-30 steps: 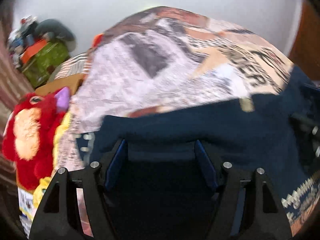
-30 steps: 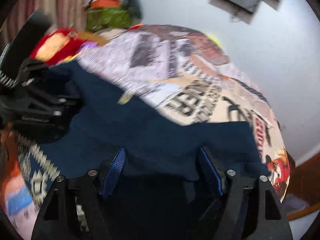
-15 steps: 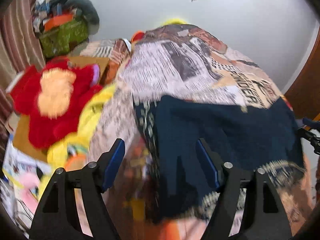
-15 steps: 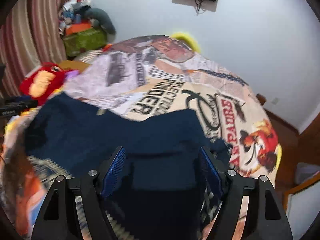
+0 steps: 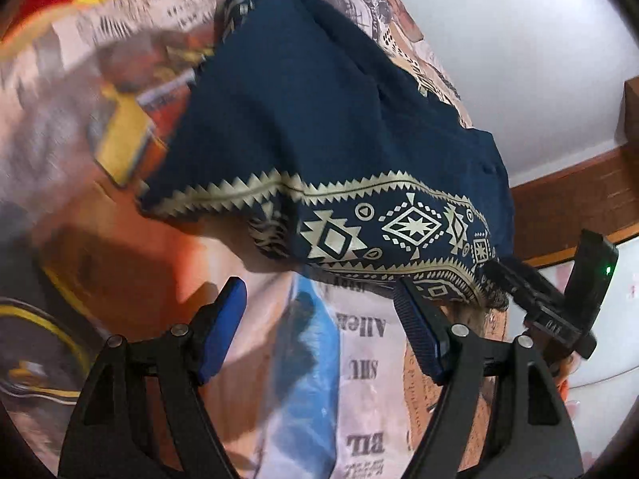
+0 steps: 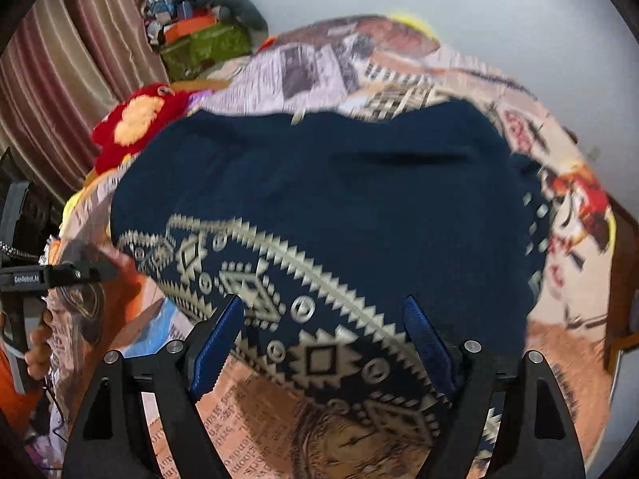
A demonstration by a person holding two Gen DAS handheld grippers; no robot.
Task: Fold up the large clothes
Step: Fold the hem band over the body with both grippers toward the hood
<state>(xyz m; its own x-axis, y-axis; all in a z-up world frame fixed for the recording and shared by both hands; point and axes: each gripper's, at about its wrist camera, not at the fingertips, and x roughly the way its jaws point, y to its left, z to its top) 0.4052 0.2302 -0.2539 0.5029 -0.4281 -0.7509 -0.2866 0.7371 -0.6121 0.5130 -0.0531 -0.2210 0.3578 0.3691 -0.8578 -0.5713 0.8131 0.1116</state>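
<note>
A navy garment (image 5: 319,119) with a cream geometric border lies folded on the printed bedspread (image 5: 359,359). My left gripper (image 5: 319,291) hangs open just short of the border, with only bedspread between its fingers. In the right wrist view the garment (image 6: 339,191) fills the middle. My right gripper (image 6: 323,307) stands over the patterned hem, its jaws opening; the hem lies between the fingers, which do not press on it. The right gripper (image 5: 515,279) shows at the garment's right corner, and the left gripper (image 6: 92,271) at the left edge, held by a hand (image 6: 38,343).
A red and yellow plush toy (image 6: 135,119) lies at the bed's far left, a green bag with piled things (image 6: 203,40) behind it, and a striped curtain (image 6: 60,60) beside them. White wall runs behind the bed, and wooden trim (image 5: 579,191) stands to the right.
Both grippers had dark fabric between their fingers; the left has drawn back, rolled, and now faces the patterned hem. The right has drawn back toward the hem, so the laid-down garment shows whole.
</note>
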